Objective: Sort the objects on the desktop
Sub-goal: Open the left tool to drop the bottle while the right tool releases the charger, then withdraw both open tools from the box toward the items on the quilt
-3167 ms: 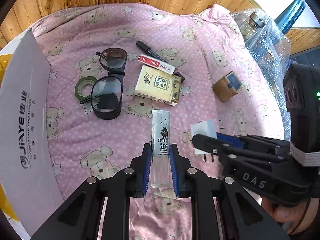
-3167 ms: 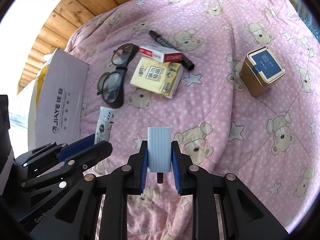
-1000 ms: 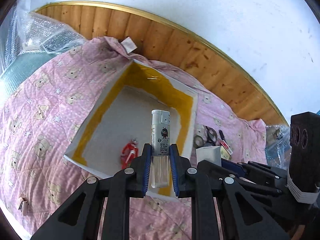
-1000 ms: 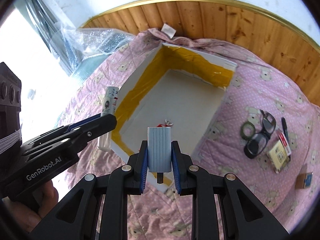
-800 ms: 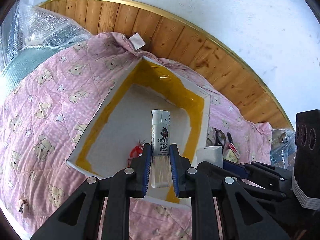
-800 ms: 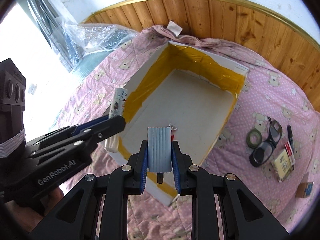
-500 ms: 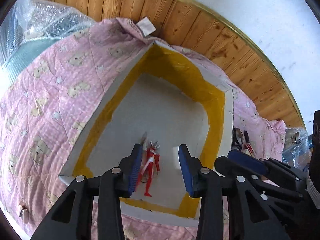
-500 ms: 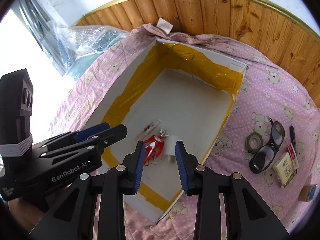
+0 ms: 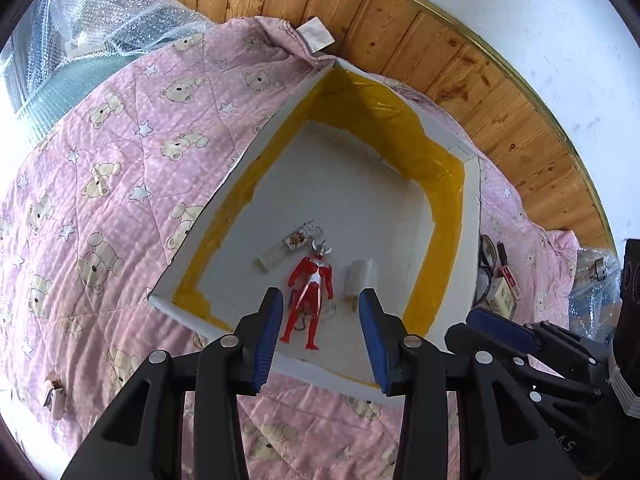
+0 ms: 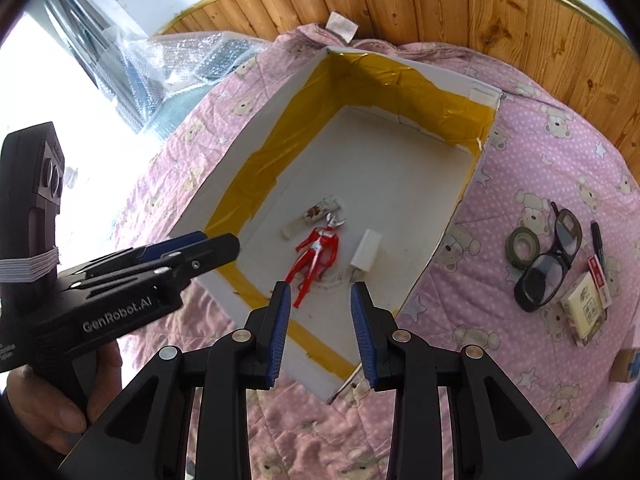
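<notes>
A white box [image 9: 472,216] [image 10: 468,92] with yellow tape inside sits on the pink bear quilt. On its floor lie a clear lighter [image 9: 288,246] [image 10: 308,220], a red toy figure [image 9: 310,288] [image 10: 316,254] and a white plug block [image 9: 360,276] [image 10: 366,254]. My left gripper [image 9: 320,332] hangs open above the box's near edge, empty. My right gripper [image 10: 320,320] is open and empty too, over the near corner. In the right wrist view the left gripper [image 10: 216,250] reaches in from the left, held by a hand [image 10: 48,404].
Right of the box on the quilt lie a tape roll [image 10: 522,246], dark glasses [image 10: 548,260], a black marker [image 10: 598,238], a red-white pack [image 10: 598,276], a tissue pack [image 10: 586,308] and a small brown box [image 10: 626,366]. Bubble wrap [image 9: 100,32] is piled at the far left. A wooden wall runs behind.
Both grippers carried their items over the box and opened. The lighter and the white block now lie on the box floor beside the red figure.
</notes>
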Demonstrator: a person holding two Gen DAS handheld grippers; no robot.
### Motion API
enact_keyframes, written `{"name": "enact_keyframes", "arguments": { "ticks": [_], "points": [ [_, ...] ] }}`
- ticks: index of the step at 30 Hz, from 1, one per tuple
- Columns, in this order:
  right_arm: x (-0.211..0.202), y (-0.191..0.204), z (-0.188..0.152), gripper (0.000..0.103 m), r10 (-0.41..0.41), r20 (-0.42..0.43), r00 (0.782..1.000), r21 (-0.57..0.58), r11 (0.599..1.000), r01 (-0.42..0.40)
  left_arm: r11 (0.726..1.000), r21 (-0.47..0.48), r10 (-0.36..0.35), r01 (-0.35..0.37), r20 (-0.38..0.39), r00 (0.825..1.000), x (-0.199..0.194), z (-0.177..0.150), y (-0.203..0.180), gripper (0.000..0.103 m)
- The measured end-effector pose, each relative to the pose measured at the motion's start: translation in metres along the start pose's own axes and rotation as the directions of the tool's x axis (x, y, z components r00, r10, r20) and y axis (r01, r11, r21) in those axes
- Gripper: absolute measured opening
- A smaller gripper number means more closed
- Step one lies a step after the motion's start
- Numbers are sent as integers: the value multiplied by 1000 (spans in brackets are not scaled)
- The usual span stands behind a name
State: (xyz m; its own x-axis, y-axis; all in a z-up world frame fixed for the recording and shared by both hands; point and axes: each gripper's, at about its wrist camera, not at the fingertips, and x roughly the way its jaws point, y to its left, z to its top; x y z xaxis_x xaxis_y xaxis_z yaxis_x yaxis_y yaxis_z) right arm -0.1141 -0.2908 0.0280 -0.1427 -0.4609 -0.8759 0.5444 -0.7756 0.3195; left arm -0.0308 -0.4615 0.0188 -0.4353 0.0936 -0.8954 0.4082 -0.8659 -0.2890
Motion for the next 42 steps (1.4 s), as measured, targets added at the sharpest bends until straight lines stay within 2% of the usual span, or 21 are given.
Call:
{"name": "enact_keyframes", "arguments": {
  "ticks": [7,16,42],
  "points": [
    [-7,10,-13,34,0,-24,1000,-31,1000,-1,998,60,27,-25,-40,999,-5,-17,-21,41],
    [-15,1,-30,34,4,-30,1000,-24,1000,-4,995,98,36,-31,-56,998,-10,-30,-36,41],
    [-25,-49,-48,34,37,-12,999,100,994,-36,983,180,61,-42,-98,993,-1,-33,-81,41]
  ]
}}
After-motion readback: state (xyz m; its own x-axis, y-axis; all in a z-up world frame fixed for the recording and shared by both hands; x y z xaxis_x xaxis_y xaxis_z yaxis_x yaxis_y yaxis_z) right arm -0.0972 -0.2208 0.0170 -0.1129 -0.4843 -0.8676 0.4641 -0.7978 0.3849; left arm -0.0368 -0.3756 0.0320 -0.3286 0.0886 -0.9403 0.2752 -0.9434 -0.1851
